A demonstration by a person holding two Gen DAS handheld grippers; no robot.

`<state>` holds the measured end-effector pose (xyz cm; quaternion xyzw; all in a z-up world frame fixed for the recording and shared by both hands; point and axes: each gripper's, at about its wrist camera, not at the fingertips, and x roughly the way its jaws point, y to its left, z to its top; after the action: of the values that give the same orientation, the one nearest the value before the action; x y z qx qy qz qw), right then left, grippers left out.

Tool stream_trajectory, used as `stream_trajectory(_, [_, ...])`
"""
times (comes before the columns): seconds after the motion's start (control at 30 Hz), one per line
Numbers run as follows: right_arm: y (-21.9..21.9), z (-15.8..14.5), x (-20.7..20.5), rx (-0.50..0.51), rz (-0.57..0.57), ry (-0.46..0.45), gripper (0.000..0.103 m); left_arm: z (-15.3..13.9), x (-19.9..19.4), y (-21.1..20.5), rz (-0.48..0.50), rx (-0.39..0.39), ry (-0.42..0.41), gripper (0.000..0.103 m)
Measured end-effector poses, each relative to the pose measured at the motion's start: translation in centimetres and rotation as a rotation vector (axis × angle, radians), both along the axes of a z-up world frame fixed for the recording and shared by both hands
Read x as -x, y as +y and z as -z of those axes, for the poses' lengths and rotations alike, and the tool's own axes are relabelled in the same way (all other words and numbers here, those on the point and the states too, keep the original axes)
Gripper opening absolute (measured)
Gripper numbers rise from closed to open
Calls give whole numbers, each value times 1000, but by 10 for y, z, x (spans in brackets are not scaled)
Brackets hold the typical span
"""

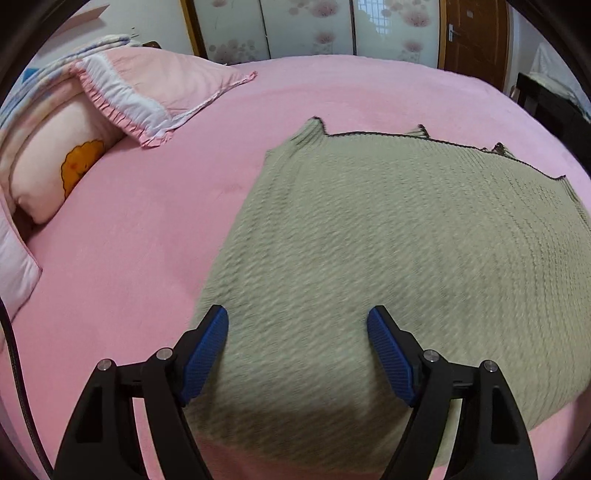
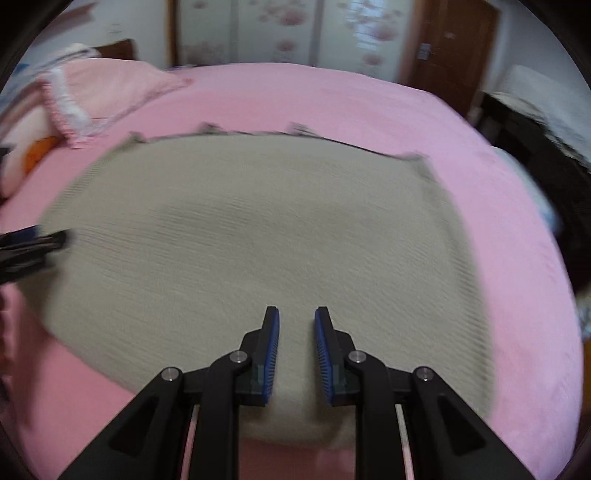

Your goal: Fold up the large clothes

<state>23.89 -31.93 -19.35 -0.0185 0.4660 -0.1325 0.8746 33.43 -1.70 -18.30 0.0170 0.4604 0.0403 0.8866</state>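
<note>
Blue-padded fingers of the left gripper (image 1: 297, 321) stand spread wide over the near left part of a beige knitted garment (image 1: 388, 266), holding nothing; its left finger sits at the garment's left edge, where knit meets the pink bedsheet (image 1: 122, 236). From the right wrist view, the right gripper (image 2: 297, 317) hangs above the garment's near middle with only a narrow gap between its pads, and nothing between them. That view is blurred, and the left gripper shows in it as a dark shape at the garment's left side. Beyond both grippers the garment lies spread flat across the bed, its far edge trimmed in dark yarn with small points. Farther left, pillows (image 1: 110, 110) are stacked near the headboard. Past the bed stand floral wardrobe doors (image 1: 306, 26) and a brown wooden door (image 1: 476, 37).
</note>
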Motion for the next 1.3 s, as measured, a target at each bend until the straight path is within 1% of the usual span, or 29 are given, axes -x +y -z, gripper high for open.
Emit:
stream_trajectory(0.07, [-36,6,16,30,83,11,18,1,3,10,6,28,0,78])
stream_trajectory(0.13, [-63,9,31,2,126,6,15,1,5,15,0,31,-1,78])
stream_trajectory(0.17, [-76,11,40,-36,130,-8,8,2,6,16,-5,22,1,78])
stream_trajectory(0.2, [-83,13,46,-58,130,-10,4,5,6,18,-22,0,7,79])
stream_trajectory(0.23, [-86,14,50,-77,128,-9,4,7,6,19,-34,-3,15,80])
stream_trajectory(0.27, [-86,16,51,-82,130,-10,4,11,6,23,-43,24,28,80])
stream_trajectory(0.33, [-78,16,52,-54,137,0,5,13,5,32,-74,94,46,80])
stream_trajectory(0.4, [-72,19,50,-36,150,11,6,11,4,36,-94,120,60,80])
stream_trajectory(0.47, [-70,19,47,-38,167,18,7,8,6,35,-96,107,60,80])
stream_trajectory(0.57, [-71,14,50,-74,184,17,8,0,13,30,-84,79,57,80])
stream_trajectory(0.77, [-74,2,57,-164,195,16,8,-23,27,16,-36,115,56,80])
stream_trajectory(0.87, [-69,-7,61,-217,182,10,8,-36,35,5,5,128,58,80])
stream_trajectory(1.03, [-48,-27,69,-233,123,-20,8,-60,54,-11,66,166,38,81])
stream_trajectory(1.13, [-33,-40,68,-255,78,-35,8,-73,67,-17,93,214,27,82])
stream_trajectory(1.3, [-9,-59,63,-274,16,-64,8,-84,80,-22,108,278,29,82])
